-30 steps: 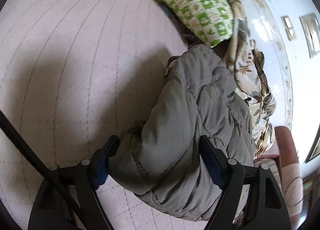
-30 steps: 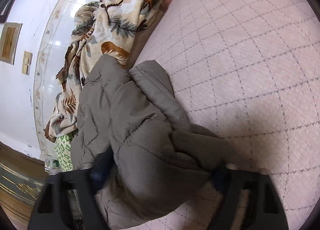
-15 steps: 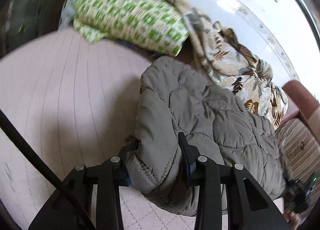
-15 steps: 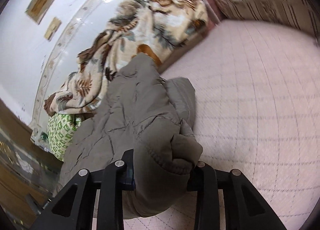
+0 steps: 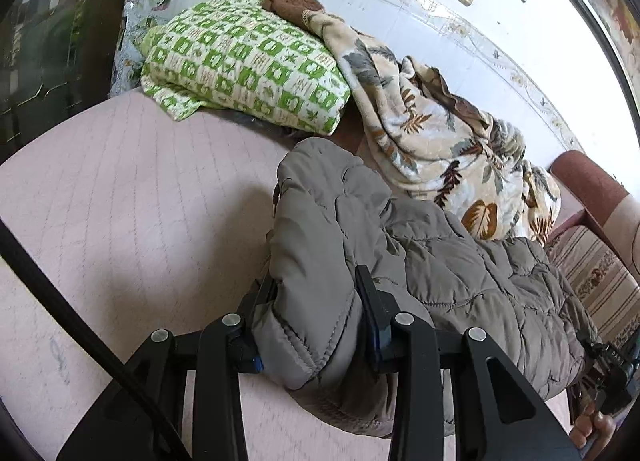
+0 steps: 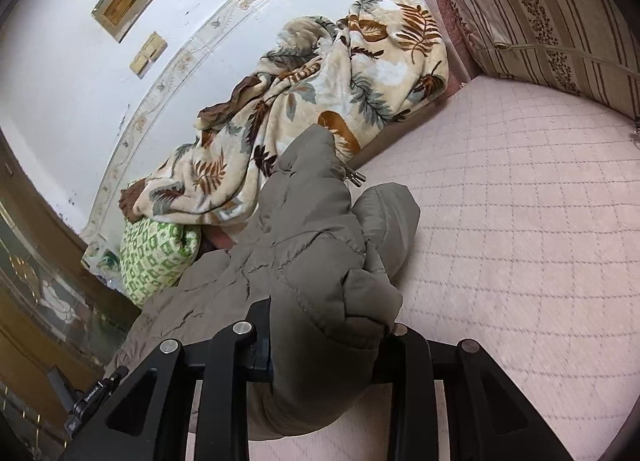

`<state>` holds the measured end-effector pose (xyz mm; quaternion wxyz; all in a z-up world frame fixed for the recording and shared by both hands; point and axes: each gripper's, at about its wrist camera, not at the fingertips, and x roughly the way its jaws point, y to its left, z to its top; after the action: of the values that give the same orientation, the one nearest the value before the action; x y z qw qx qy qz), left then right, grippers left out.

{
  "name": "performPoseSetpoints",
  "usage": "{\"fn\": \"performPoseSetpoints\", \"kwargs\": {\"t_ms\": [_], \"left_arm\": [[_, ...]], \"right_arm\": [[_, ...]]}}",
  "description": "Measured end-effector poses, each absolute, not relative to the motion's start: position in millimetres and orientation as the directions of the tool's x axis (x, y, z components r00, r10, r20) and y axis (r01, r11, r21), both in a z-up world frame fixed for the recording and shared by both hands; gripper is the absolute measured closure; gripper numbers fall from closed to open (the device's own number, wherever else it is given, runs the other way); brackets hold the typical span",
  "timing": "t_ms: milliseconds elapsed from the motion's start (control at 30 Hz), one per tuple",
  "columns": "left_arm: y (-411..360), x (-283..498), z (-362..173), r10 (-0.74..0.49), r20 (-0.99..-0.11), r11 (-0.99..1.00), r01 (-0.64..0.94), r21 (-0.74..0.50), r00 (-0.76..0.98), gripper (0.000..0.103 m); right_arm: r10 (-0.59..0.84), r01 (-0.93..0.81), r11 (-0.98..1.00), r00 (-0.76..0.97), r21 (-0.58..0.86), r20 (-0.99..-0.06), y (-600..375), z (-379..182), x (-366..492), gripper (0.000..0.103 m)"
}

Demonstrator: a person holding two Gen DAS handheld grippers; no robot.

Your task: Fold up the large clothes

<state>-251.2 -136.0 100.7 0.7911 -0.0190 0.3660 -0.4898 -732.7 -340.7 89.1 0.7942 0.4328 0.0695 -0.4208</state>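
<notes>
A pale pink quilted bed cover (image 5: 132,197) with a stitched diamond grid fills most of both views and bears everything else. Along its far edge, against a white wall (image 6: 60,73) with a floral tile border, lies a cream fleece blanket (image 6: 316,101) printed with brown and grey leaves, crumpled in a long heap. Beside the blanket's end sits a folded green-and-white checked quilt (image 5: 244,69), touching the blanket, with a bit of brown cloth (image 5: 290,5) showing between them. A striped beige cushion with floral bands (image 6: 536,9) stands at the opposite end of the bed.

The grey-olive quilted puffer jacket (image 5: 440,261) lies in the middle of the pink cover, just in front of the leaf blanket, its bulk bunched and its near edge raised off the bed. A metal zipper pull (image 6: 354,177) hangs at the far end of the jacket.

The left gripper (image 5: 316,325) is clenched on a thick padded fold of the jacket, its black jaws pressing the fabric from both sides. The right gripper (image 6: 324,345) likewise clamps another bulging fold of the jacket, the fabric spilling over and below its jaws. In the left wrist view, the right gripper and a bit of the hand (image 5: 592,425) holding it show at the lower right edge.
</notes>
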Motion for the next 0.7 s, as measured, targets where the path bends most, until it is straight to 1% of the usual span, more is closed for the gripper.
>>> {"fn": "performPoseSetpoints", "kwargs": {"t_ms": [200,367,600,700], "left_arm": [[-99,-270,93,-0.778,-0.581,0.527,0.753,-0.394,0.240,0.068],[-73,-283,87,-0.778,-0.583,0.525,0.753,-0.397,0.235,0.068],[-51,-294,70,-0.760,-0.610,0.534,0.750,-0.390,0.224,0.067],[-47,-294,66,-0.756,-0.617,0.536,0.749,-0.389,0.221,0.067]], "right_arm": [[-0.600,0.726,0.293,0.646,0.622,-0.472,-301,95,-751,0.071],[-0.590,0.729,0.294,0.647,0.618,-0.482,-268,89,-766,0.070],[-0.575,0.762,0.284,0.621,0.582,-0.533,-247,70,-776,0.070],[-0.571,0.765,0.280,0.618,0.580,-0.540,-246,66,-778,0.070]]}}
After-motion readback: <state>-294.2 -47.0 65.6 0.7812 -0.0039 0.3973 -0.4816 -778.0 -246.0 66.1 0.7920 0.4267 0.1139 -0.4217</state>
